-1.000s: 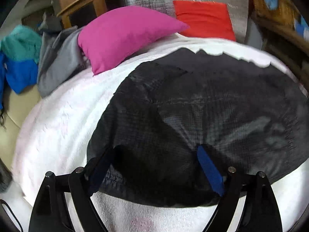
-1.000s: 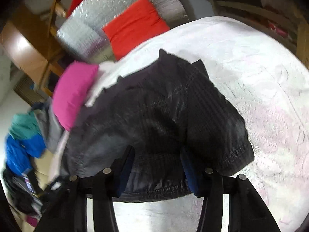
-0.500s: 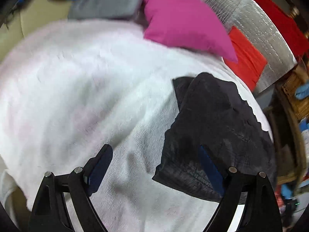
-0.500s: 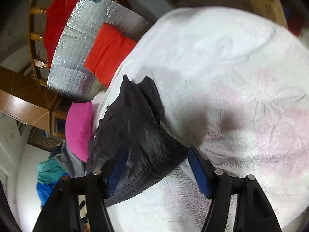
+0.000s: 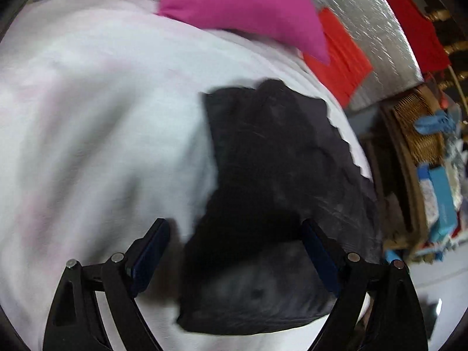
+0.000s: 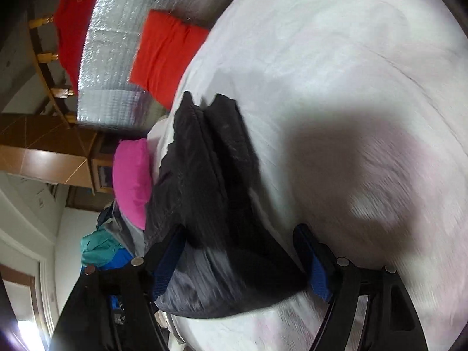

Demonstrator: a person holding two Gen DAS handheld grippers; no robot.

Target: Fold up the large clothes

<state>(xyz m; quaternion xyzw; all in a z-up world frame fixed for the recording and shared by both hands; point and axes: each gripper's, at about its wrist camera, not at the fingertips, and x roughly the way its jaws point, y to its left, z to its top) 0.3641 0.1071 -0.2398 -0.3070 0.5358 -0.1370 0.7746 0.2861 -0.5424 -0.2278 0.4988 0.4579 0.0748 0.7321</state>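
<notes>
A black garment (image 5: pixel 280 199), folded into a thick bundle, lies on a bed spread with a white blanket (image 5: pixel 96 134), as a person works over it with a handheld gripper in each hand. The left gripper (image 5: pixel 234 251) hangs over the near end of the bundle with its blue-padded fingers (image 5: pixel 149 251) spread wide, one over the blanket and the other over the dark cloth, nothing clamped between them. The right gripper (image 6: pixel 242 260) stands with its fingers (image 6: pixel 316 272) also wide apart, the bulk of the garment (image 6: pixel 210 199) filling the gap between them; whether the pads touch the cloth cannot be told through the blur. In the right wrist view the bundle shows two stacked layers with a ridge running along its length, and a broad shadow falls on the blanket (image 6: pixel 336 73) beside it. At the head of the bed sit a pink pillow (image 5: pixel 245 3) and a red cushion (image 5: pixel 342 55) against a silver quilted panel (image 5: pixel 377 29). A heap of teal, blue and grey clothes (image 6: pixel 108 248) lies beyond the pink pillow (image 6: pixel 131 181).
</notes>
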